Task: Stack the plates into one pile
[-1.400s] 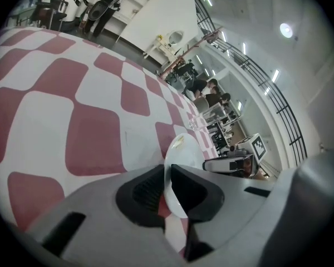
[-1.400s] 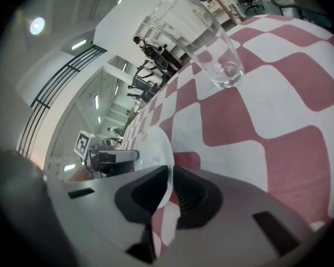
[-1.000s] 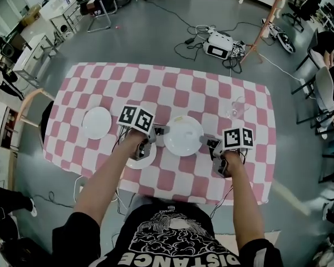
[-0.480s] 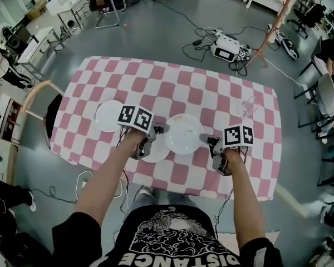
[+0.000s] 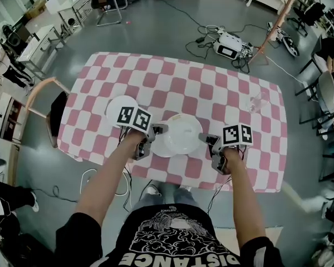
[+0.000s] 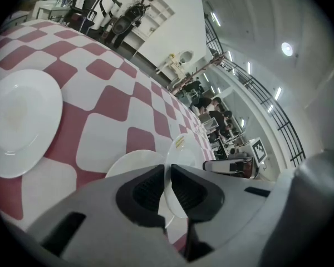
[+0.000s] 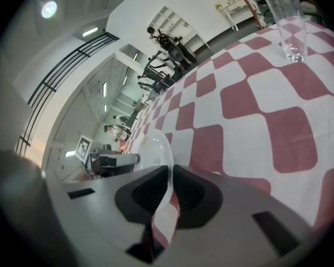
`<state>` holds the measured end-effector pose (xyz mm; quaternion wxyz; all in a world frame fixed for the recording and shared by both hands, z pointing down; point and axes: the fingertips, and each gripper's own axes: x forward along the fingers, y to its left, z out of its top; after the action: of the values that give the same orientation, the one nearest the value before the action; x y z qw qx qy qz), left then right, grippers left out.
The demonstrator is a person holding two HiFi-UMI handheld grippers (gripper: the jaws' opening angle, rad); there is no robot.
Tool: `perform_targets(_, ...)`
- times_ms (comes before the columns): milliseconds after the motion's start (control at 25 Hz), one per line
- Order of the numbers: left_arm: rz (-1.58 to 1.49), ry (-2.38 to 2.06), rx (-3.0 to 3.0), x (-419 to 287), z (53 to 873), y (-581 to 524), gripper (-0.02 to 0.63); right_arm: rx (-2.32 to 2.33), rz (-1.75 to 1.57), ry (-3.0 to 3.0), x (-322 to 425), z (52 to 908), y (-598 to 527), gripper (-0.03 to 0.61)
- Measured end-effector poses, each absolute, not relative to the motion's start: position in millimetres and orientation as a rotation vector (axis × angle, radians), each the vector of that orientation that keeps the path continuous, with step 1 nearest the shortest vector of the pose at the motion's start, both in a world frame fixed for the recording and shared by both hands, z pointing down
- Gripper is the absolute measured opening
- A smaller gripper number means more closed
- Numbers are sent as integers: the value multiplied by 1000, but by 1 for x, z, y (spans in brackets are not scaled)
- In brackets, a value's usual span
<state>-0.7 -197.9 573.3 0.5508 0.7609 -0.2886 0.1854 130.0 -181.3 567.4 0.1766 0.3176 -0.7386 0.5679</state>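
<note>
Plates: three white plates are on or over the table [image 5: 211,85], which is covered with a pink-and-white checked cloth. All positions below are given from the carried plate.

1. Carried plate [image 5: 183,133]: held level between both claws.
   - Left claw [image 5: 157,130]: clenched on the plate's left rim. The left gripper view shows the rim pinched edge-on between the pads.
   - Right claw [image 5: 206,140]: clenched on the opposite rim, confirmed in the right gripper view.
   - Plate face: plain white, with one small yellowish mark.
2. Second plate [image 6: 131,163]: lies on the cloth directly below and slightly left of the carried plate, which overlaps most of it. Whether the two plates touch cannot be determined.
3. Third plate [image 5: 118,103]: flat on the cloth, left of the carried plate and slightly farther back. It stands apart from the other two, and the left claw's marker cube partly covers it.
4. Glass [image 5: 259,100]: clear and upright, well to the right of and beyond the carried plate, near the table's right edge.

Clearances:
- Near table edge: close behind the carried plate, on the operator's side.
- Beyond the carried plate: open cloth up to the far edge.
- Left of the carried plate, off the table's left edge: a chair [image 5: 57,115].
- Far beyond the carried plate, on the floor: cables and equipment [image 5: 228,43].
</note>
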Motion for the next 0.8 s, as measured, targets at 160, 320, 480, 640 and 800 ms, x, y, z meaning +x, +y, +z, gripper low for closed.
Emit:
perform_targets(160,436,-690,1791,-22,577,-192,44,897,1611,-2082,109,571,-176,35)
perform_targets(320,439,-691,1779,-40,582,-187,44,895,1618,-2074,91,576,-172,35)
perform_targets(480,451,-685,1775,-51,589,-185,44,913,1634,-2060,80,584,-168,35)
perform_targets(640,462,-675,1777,-58,596,-183,44,953,1651,-2054,73,590,-166,35)
perform_targets(800,475,-670,1782,-63,601,-182,46,1006,1655,-2042,69,595,-163,35)
